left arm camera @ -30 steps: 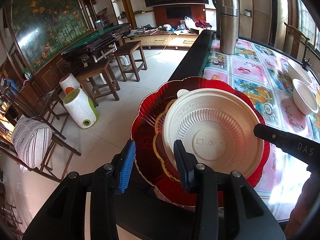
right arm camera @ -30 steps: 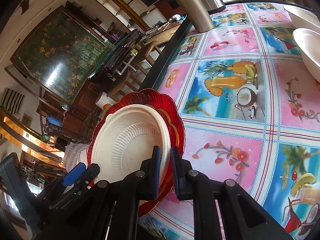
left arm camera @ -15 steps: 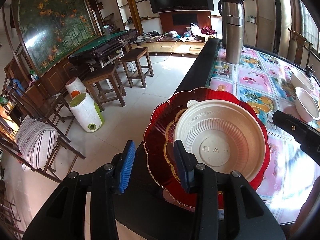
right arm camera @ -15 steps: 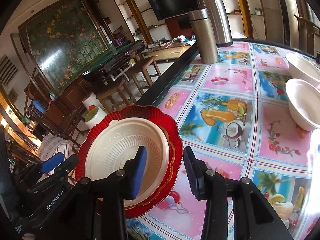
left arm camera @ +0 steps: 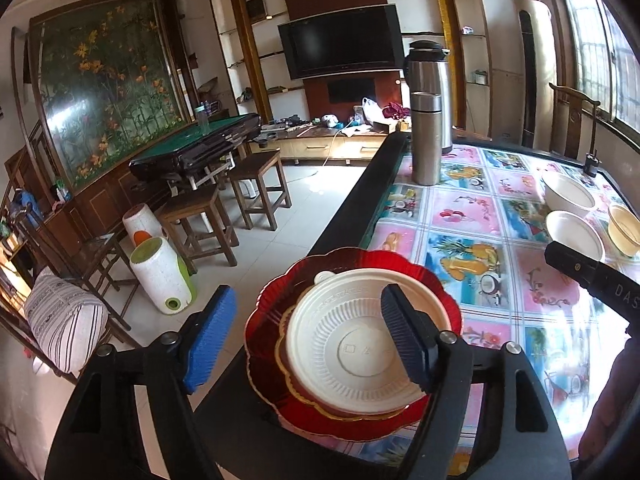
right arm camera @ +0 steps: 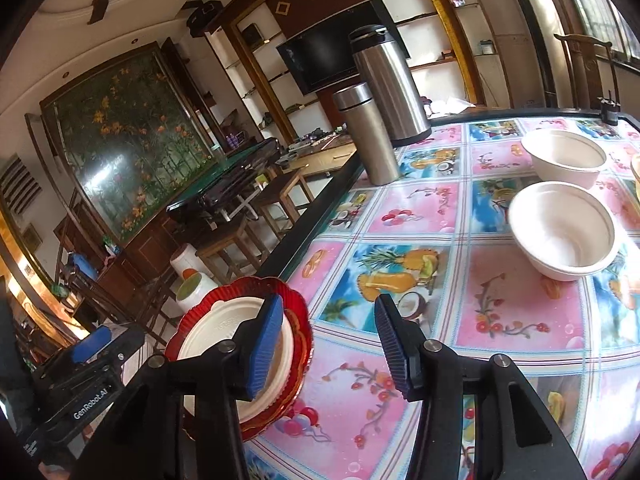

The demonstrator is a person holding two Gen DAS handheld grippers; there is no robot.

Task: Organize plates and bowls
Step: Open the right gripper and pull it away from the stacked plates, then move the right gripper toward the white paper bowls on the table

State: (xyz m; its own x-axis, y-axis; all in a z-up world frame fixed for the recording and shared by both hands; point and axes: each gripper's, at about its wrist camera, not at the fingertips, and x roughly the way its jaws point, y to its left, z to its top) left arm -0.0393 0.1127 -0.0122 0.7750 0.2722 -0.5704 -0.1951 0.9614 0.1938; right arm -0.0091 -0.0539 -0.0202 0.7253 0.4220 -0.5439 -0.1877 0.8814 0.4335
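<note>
Two steel flasks (left arm camera: 427,120) on the fruit-print tablecloth (right arm camera: 440,280), television (left arm camera: 344,40) beyond.

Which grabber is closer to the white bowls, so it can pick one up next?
Probably the right gripper. Its open jaws point across the table toward the two white bowls, with nothing between. The left gripper hangs over the stacked plates at the table's edge, farther from them.

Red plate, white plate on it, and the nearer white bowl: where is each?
Red plate (left arm camera: 272,320), left wrist view, on its left scalloped rim.
White plate (left arm camera: 352,352), left wrist view, on its ribbed middle.
Nearer white bowl (right arm camera: 560,224), right wrist view, on its inside.
</note>
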